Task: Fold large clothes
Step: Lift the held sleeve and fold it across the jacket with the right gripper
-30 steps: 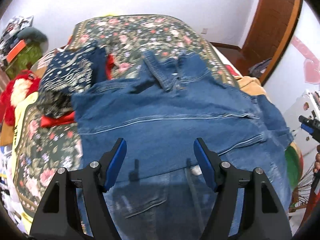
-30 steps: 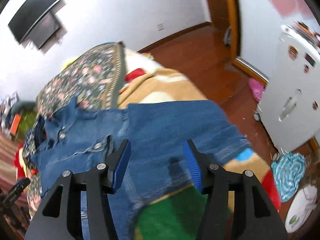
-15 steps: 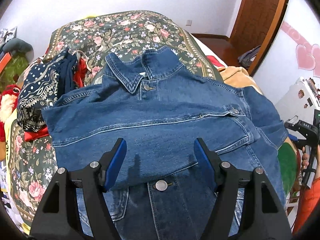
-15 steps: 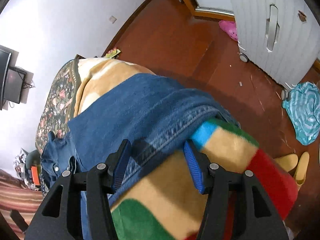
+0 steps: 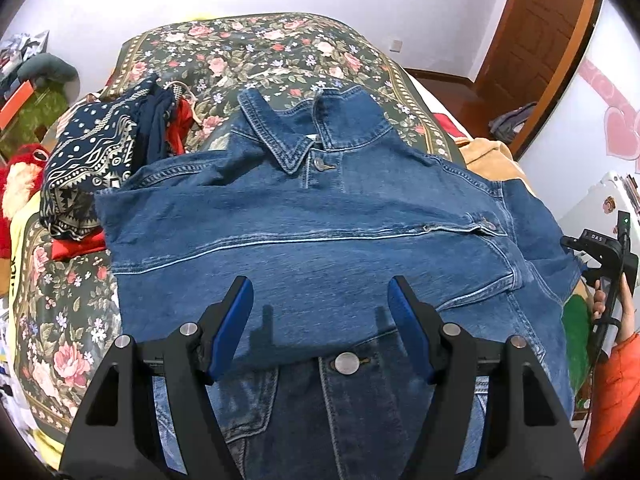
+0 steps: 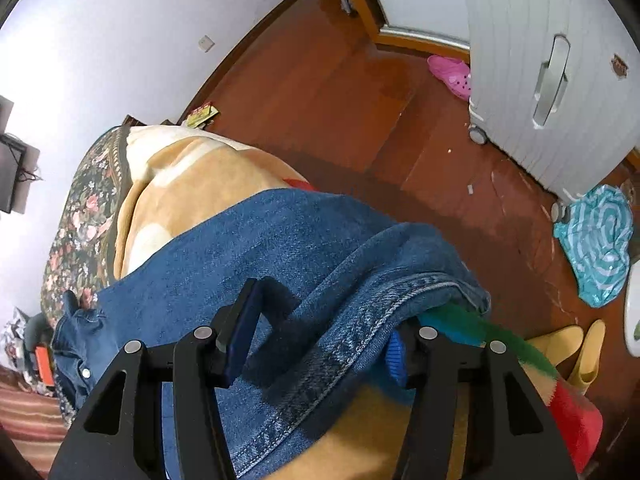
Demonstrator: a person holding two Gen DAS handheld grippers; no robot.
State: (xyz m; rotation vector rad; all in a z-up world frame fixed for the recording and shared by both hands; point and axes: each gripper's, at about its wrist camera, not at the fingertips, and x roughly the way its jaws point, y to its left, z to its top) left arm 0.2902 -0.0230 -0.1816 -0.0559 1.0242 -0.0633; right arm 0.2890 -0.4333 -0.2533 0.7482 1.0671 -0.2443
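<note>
Since the earlier frame the right claw (image 6: 316,320) has been lowered and rolled toward the bed edge, so the floor and a white cabinet (image 6: 552,60) now fill its view; its jaws have just been closing, w/ a fold of denim hem between them. The pads look close on the cloth, but a firm clamp can't be confirmed. The left claw (image 5: 322,306) has barely been shifted; its jaws are held apart above the cloth, nothing between them.

The denim jacket (image 5: 320,232) is spread front-up across the bed, on a floral bedspread (image 5: 256,52), collar toward the far wall. One sleeve is laid across the chest. The jacket's right side is draped over the bed edge, onto a tan blanket (image 6: 192,176) w/ green and red patches.

A navy patterned garment (image 5: 92,160) is heaped just beside the jacket's left shoulder, over sth red. A red plush toy (image 5: 20,176) is seen at the left edge. On the floor: a pink clog (image 6: 450,74), a teal striped cloth (image 6: 600,240), yellow slippers (image 6: 576,352). The right hand (image 5: 600,300), in an orange sleeve, is glimpsed at the left view's right edge.
</note>
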